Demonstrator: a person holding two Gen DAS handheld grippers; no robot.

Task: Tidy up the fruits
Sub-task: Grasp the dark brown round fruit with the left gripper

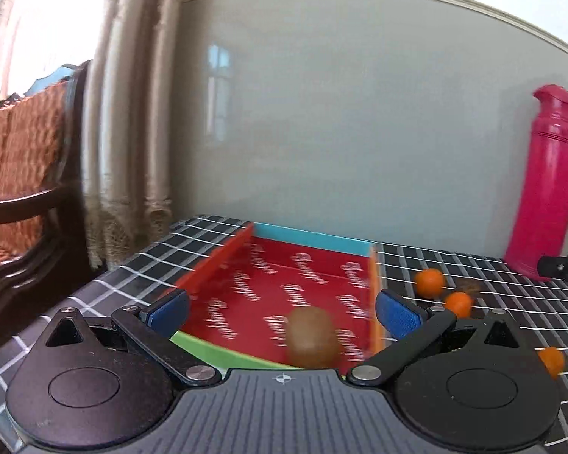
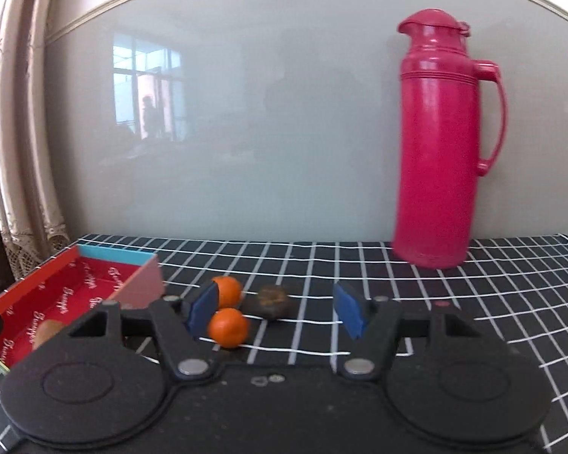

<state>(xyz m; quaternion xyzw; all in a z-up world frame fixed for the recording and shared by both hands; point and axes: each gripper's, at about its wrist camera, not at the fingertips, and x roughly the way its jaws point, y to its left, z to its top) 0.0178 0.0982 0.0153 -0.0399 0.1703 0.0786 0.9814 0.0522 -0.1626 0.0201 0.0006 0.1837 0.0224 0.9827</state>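
The left gripper (image 1: 282, 312) has its jaws apart over the red box (image 1: 280, 287); a blurred brown kiwi (image 1: 311, 337) lies inside, between them. The right gripper (image 2: 272, 312) has jaws apart, empty; two oranges (image 2: 228, 327) sit by its left pad, and a dark, indistinct fruit (image 2: 270, 300) lies ahead on the bench (image 2: 473, 302).

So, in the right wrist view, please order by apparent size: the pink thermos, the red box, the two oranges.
1. pink thermos, clearly the largest.
2. red box, partly hidden behind the gripper.
3. The two oranges: near orange and far orange look nearly alike; the near one seems slightly bigger, perhaps only from closeness.
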